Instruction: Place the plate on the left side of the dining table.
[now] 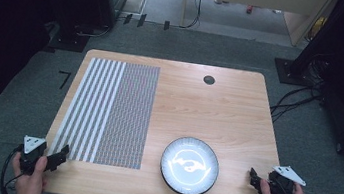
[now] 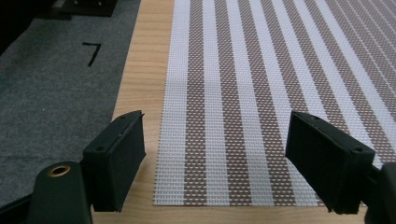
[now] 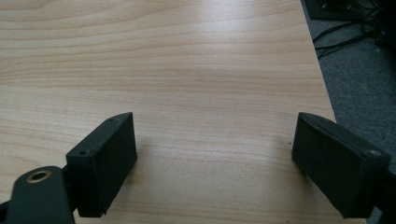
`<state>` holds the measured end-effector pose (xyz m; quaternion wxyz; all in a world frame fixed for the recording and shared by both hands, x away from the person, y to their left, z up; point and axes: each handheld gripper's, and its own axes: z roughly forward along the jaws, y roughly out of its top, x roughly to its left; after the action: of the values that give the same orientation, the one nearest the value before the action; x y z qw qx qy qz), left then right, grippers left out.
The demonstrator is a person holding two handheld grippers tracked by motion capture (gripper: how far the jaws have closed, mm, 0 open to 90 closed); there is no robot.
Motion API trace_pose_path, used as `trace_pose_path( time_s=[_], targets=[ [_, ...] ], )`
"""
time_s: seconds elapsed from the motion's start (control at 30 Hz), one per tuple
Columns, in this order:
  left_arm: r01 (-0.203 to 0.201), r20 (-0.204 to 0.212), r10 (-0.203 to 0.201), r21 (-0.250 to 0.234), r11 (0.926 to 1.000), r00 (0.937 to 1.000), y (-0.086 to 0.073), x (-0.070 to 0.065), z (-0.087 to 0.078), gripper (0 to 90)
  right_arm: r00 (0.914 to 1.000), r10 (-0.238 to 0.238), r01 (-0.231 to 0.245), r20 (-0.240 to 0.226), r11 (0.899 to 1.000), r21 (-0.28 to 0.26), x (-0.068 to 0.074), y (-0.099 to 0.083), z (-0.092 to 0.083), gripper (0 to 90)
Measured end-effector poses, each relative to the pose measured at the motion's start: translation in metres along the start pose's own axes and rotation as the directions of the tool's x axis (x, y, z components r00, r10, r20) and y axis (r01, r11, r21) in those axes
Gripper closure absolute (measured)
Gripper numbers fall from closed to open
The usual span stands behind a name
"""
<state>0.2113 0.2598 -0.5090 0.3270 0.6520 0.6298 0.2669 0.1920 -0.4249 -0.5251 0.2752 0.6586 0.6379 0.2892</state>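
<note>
- Step in hand, as I judge it: the start, with nothing gripped yet. The left gripper (image 1: 57, 156) rests at the near edge of the brown-and-white striped woven placemat (image 1: 107, 111), jaws wide and empty.
- The right gripper (image 1: 256, 180) sits at the light wooden table's (image 1: 224, 109) right edge, jaws wide and empty.
- Next move probably calls for closing on the mat's near edge or reaching for the round dark-rimmed plate (image 1: 189, 166).
- The mat lies flat on the table's left half.

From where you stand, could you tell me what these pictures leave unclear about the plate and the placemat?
- Plate, high view: glare washes out its centre, so the pattern is unreadable.
- Placemat, left gripper view: its far end is cut off by the top edge.
- Dark disc on the table, high view: too small to identify.
</note>
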Motion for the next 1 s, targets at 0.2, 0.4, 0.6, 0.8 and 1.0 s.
trace_pose_path(
  time_s=[0.2,0.4,0.6,0.8,1.0],
  targets=[
    [0.003,0.001,-0.003,-0.018,0.9998,1.0,0.003,-0.009,-0.003,19.9,0.9999,0.008,-0.008,0.014,1.0,-0.009,0.002,0.0,-0.002,14.3],
    [-0.007,0.021,0.008,-0.043,0.9991,0.9998,0.007,-0.022,-0.007,19.9,0.999,0.045,-0.045,-0.008,0.997,-0.061,0.005,0.006,-0.014,14.3],
    [-0.024,0.043,0.026,-0.052,0.9983,0.9987,0.01,-0.032,-0.01,19.9,0.9967,0.058,-0.063,-0.057,0.993,-0.1,0.014,0.014,-0.027,14.3],
    [-0.018,0.084,0.023,-0.063,0.9978,0.9962,0.013,-0.043,-0.011,19.9,0.9984,0.015,-0.022,-0.055,0.99,-0.139,0.028,0.022,-0.035,14.4],
    [-0.028,0.114,0.036,-0.073,0.9969,0.9928,0.017,-0.056,-0.012,19.9,0.9953,0.019,-0.033,-0.095,0.988,-0.153,0.04,0.028,-0.039,14.4]
  ],
)
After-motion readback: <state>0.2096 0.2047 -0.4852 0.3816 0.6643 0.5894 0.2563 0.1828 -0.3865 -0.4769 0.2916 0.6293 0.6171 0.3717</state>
